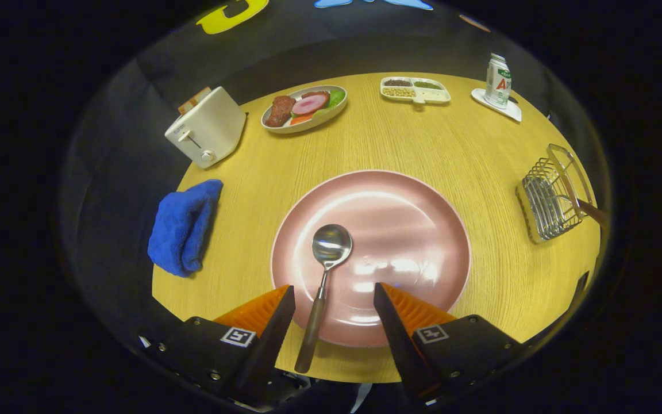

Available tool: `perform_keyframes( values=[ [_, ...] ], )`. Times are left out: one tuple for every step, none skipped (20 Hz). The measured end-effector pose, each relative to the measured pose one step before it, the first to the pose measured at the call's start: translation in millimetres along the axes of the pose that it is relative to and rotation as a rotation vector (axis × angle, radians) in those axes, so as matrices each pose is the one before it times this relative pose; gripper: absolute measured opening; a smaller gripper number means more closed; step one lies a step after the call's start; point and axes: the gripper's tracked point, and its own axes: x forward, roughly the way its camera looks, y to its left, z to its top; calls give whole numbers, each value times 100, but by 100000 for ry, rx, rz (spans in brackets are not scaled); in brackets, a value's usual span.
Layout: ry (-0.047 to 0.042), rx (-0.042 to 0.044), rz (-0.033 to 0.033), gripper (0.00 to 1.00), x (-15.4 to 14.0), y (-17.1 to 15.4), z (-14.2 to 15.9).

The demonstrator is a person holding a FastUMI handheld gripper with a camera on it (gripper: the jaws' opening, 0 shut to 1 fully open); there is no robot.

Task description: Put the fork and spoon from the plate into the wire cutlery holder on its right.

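A pink plate (411,230) lies on the round wooden table just ahead of my fingers. A metal spoon (331,244) with a brown wooden handle rests on the plate's near left part, bowl up. Its handle runs back over the rim and lies between my two fingers without touching either. My gripper (334,287) is open, one fingertip on each side of the spoon's neck. The wire cutlery holder (549,204) stands to the right of the plate near the table's edge. A brown handle (592,211) sticks out of it; the rest of that utensil is hidden.
A blue cloth (184,227) hangs over the table's left edge. Beyond the plate stand a white toaster (207,127), an oval dish of food (303,108), a divided tray (415,90) and a milk carton (497,80) on a white saucer.
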Motion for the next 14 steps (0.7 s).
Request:
perform_keyframes(
  values=[
    [1542,145,98,84,492,105,-324],
    [1683,56,72,84,354,106,-184],
    [1196,-122,212,84,413,171,-204],
    [1091,-493,101,82,237,198,-123],
    [1323,-907,110,80,316,175,-278],
    [286,-763,-499,80,126,-9,34],
    [1267,-640,-24,80,345,23,-102],
    [-817,-736,75,71,237,60,245],
    [267,-613,-429,63,245,94,252],
    [1640,-625,-443,54,-30,7,-304],
    [-662,-752,-302,44,234,26,211],
    [1748,-2042,307,45,-128,-27,-362],
    [425,22,-4005,28,981,-582,-343],
    [-381,10,132,12,604,-266,434]
  ],
)
